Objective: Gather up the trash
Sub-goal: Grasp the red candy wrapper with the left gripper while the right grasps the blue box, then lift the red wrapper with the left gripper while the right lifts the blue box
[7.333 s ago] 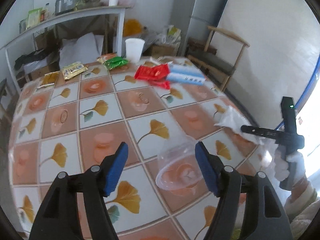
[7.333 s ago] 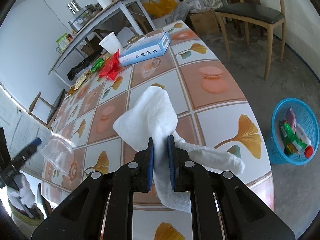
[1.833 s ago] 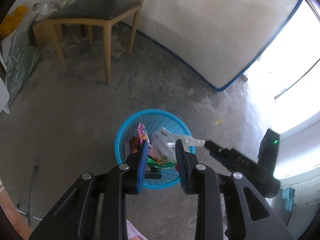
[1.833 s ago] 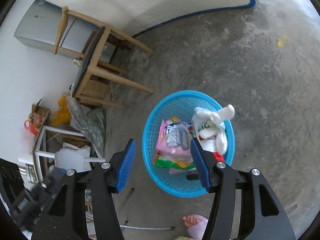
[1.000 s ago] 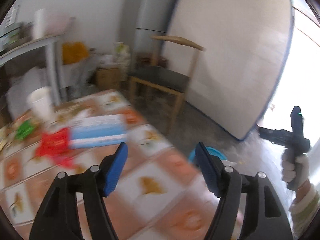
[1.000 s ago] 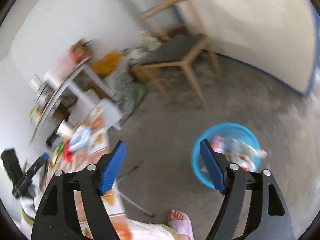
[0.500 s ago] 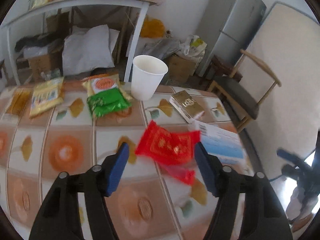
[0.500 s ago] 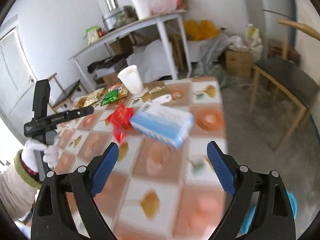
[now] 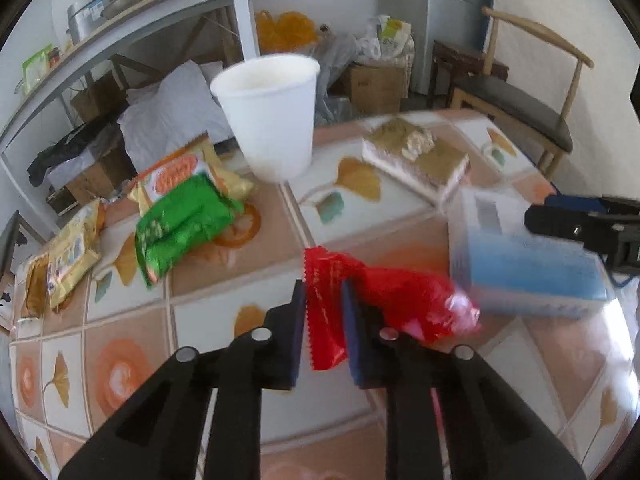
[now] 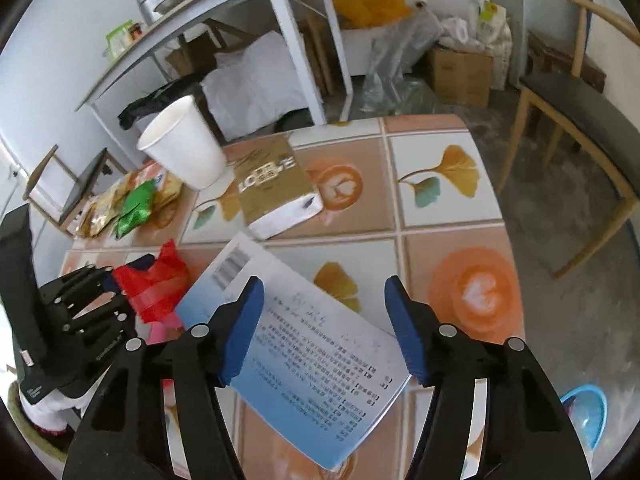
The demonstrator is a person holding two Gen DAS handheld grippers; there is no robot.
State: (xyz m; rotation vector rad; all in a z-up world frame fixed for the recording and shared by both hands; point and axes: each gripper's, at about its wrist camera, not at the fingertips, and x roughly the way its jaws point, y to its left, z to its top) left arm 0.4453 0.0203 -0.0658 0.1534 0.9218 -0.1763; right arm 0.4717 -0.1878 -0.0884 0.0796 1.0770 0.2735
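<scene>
On the tiled table (image 9: 132,308) lies a crumpled red wrapper (image 9: 400,296), with my left gripper (image 9: 324,292) closing on its near end. The blue pads press the wrapper from both sides. In the right wrist view the same wrapper (image 10: 156,284) sticks out of the left gripper (image 10: 108,280). A blue and white box (image 10: 312,344) lies slantwise under my right gripper (image 10: 323,284), whose jaws are closing with the box between them, and the pads stand clear of its sides. The right gripper (image 9: 560,220) hangs over the box (image 9: 532,264) in the left wrist view.
A white paper cup (image 9: 272,108), a gold tissue pack (image 9: 416,156), a green packet (image 9: 184,216) and yellow snack packets (image 9: 72,248) lie farther back on the table. A wooden chair (image 10: 580,108) stands to the right. The blue trash basket (image 10: 584,404) sits on the floor, lower right.
Both grippers have come down closer to the table. The left jaws narrowed onto the red wrapper. The right jaws narrowed around the blue and white box.
</scene>
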